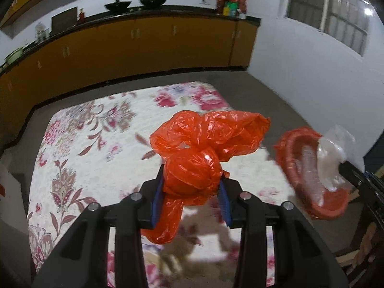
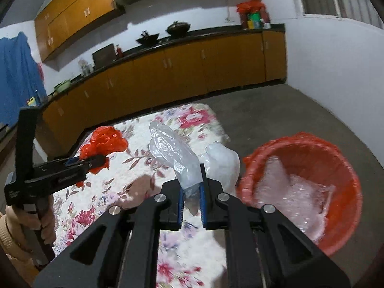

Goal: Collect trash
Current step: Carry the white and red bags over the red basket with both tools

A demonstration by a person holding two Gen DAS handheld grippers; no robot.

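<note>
My left tongs (image 1: 192,187) are clamped on a crumpled orange plastic bag (image 1: 206,144), blue pads pressing its knotted middle. The bag's loose ends puff out above the tips and one tail hangs down between the jaws. It is held in the air above the table (image 1: 96,148), which is covered with a white cloth printed with pink and red flowers. In the right wrist view the same bag shows as an orange bunch at the tips of the left tongs (image 2: 96,160), over the table's left edge. My left hand (image 2: 45,225) grips that handle low at the left of the frame.

My right tongs (image 2: 192,192) are clamped on a clear plastic bag (image 2: 172,153). It stands up from between the pads, wrinkled and see-through, with a whiter bunched part leaning right. It hangs over the right edge of the table, just beside the bin.

The bin (image 2: 345,168) is a red bucket lined with orange plastic, standing on the grey floor off the table's right edge. Clear crumpled plastic already lies inside it (image 2: 292,192). From the left wrist view the bin (image 1: 288,153) sits at right, with the clear bag (image 1: 333,158) held at its rim.

Behind the table runs a counter with orange cabinets (image 1: 144,45). Two dark woks (image 1: 134,3) sit on it.
</note>
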